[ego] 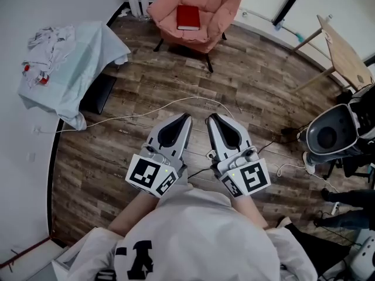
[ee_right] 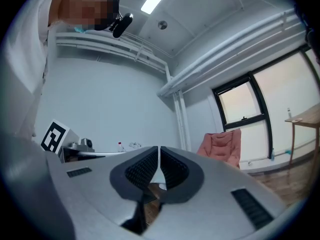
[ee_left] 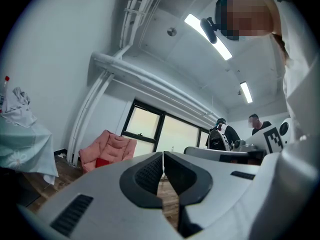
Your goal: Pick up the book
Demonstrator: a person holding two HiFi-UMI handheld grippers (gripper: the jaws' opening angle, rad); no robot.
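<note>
Top centre of the head view: pink armchair (ego: 205, 4) on the wood floor (ego: 246, 81), with the red book (ego: 188, 17) lying flat on the seat cushion, cover up, nothing else in the chair. Well apart from both grippers.

Lower middle of that view: left gripper (ego: 186, 119) and right gripper (ego: 210, 117) side by side, pointing up the frame toward the chair, tips near each other but not touching. Marker cubes at their near ends, just above a white shirt (ego: 193, 233) filling the bottom edge.

Left gripper view, centre bottom: left gripper (ee_left: 163, 154) with dark pads pressed together at the tip, nothing between them. To the lower left beyond it, the armchair (ee_left: 117, 146) under a window, the book (ee_left: 102, 162) as a small red patch on the seat.

Right gripper view, centre bottom: right gripper (ee_right: 158, 148) likewise closed, pads meeting at the tip, empty. Armchair (ee_right: 220, 146) at right of centre beside the window; book not made out there.

Upper left of the head view: table under a pale cloth (ego: 82, 63), a crumpled heap of white fabric (ego: 50, 40) on top near the wall. White cable (ego: 146, 113) trailing across the floor from the left toward the grippers. Upper right: a light wooden table (ego: 345, 54). Right edge: a rounded white and black machine (ego: 328, 130).
</note>
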